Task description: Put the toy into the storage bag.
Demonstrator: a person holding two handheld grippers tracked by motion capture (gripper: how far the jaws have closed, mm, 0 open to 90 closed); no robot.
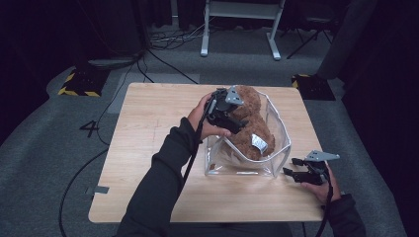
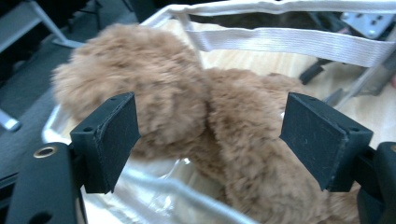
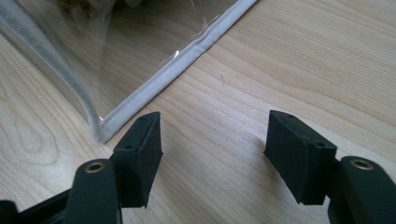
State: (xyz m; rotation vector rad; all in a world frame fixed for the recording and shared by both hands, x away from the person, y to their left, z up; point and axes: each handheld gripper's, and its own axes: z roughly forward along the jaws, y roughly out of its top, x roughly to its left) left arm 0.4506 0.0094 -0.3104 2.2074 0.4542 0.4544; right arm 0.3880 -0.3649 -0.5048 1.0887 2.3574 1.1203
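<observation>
now the left gripper [image 1: 236, 117] hangs over the clear bag [image 1: 281, 143], jaws spread wide either side of the brown plush toy [image 2: 201, 126], not pinching it; the toy sits inside the bag mid-table, and the right gripper [image 3: 212, 154], spread and empty, rests at the bag's near right corner on the wooden table [image 1: 148, 148]

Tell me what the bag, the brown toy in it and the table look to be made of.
Bag: clear flexible plastic, glossy; contents show through, walls crease; edges bound in white woven tape.
Brown toy: plush, long fluffy matte pile; probably synthetic fur. A silvery tag lies on it.
Table: light wood or wood-look laminate; grain lines, smooth satin surface.
</observation>
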